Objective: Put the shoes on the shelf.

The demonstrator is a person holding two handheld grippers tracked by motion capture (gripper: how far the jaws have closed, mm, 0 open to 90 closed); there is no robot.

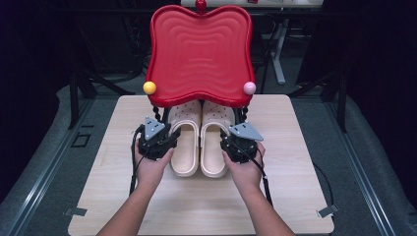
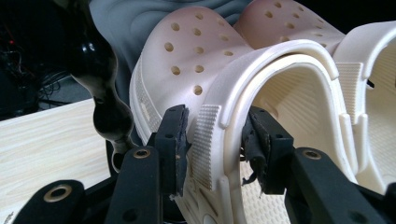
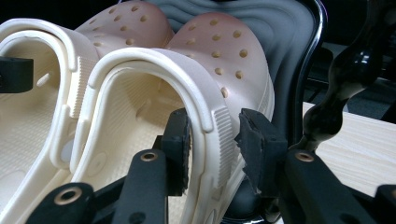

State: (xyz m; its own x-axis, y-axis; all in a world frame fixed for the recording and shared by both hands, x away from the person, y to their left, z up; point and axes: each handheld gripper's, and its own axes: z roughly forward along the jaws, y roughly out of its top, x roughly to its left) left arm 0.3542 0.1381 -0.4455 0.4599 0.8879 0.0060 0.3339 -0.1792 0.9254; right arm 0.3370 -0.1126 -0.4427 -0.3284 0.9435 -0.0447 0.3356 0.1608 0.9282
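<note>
Light falls from above onto my worktop (image 1: 206,206), bright and even, while the room around it sinks into black. The red tray (image 1: 199,54) throws shade over the clogs (image 1: 199,142) beneath it. Close up, my tool's nearest parts blur softly.

High view down over the table (image 1: 295,196); both claw views close, facing the same clogs (image 2: 210,70).

Pretty cramped up front: the red tray (image 1: 199,54) hung low over the toes of both clogs (image 1: 199,142), and its black twisted legs (image 1: 156,114) blocked each outer side. The near half of the table (image 1: 196,201) stayed wide open for hands.
</note>
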